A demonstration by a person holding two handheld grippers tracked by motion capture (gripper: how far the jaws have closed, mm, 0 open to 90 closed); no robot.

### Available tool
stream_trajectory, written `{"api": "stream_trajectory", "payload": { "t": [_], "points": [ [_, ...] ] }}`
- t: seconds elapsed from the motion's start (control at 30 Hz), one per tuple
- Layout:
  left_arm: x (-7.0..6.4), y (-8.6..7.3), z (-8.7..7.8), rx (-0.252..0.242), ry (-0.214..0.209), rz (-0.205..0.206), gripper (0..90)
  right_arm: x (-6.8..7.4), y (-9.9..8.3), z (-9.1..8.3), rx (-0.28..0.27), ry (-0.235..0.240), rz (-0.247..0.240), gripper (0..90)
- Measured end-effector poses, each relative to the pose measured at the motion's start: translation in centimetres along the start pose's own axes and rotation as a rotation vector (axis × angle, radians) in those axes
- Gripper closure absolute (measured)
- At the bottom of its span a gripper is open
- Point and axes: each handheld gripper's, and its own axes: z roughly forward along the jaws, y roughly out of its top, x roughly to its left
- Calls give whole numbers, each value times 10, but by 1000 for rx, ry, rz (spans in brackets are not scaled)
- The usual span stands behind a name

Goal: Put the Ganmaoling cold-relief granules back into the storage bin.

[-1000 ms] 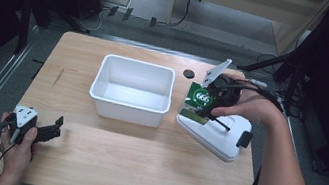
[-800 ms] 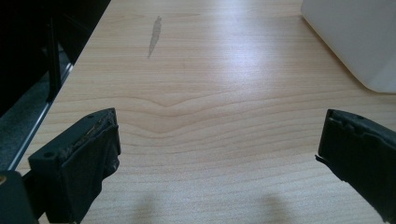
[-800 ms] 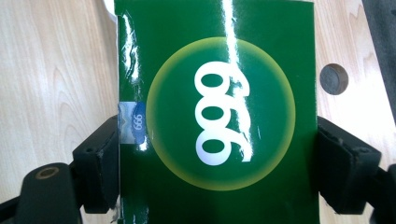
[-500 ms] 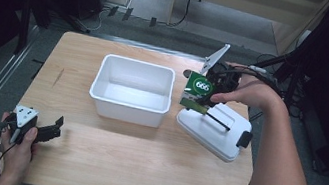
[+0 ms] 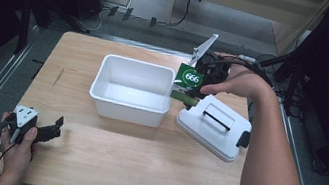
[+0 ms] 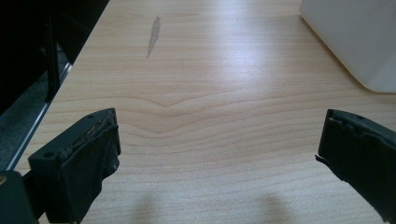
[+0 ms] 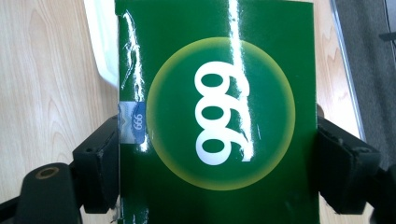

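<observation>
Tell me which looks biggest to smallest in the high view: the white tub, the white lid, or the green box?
1. White tub
2. White lid, close behind the tub
3. Green box, held up nearer the camera yet looking far smaller

The tabletop (image 5: 141, 159) is pale wood with visible grain and a soft sheen. At its 12 o'clock the white tub (image 5: 132, 89) looks like smooth plastic, as does the lid (image 5: 215, 126). The green box (image 7: 219, 112) is glossy, reflective card.
</observation>
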Motion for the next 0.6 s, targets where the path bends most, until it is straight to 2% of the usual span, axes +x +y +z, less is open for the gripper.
{"api": "stream_trajectory", "payload": {
  "t": [0.6],
  "points": [
    [0, 0, 0, 2, -2, -3, 0, 3, 49, 9, 2, 16, -82, 166]
  ]
}}
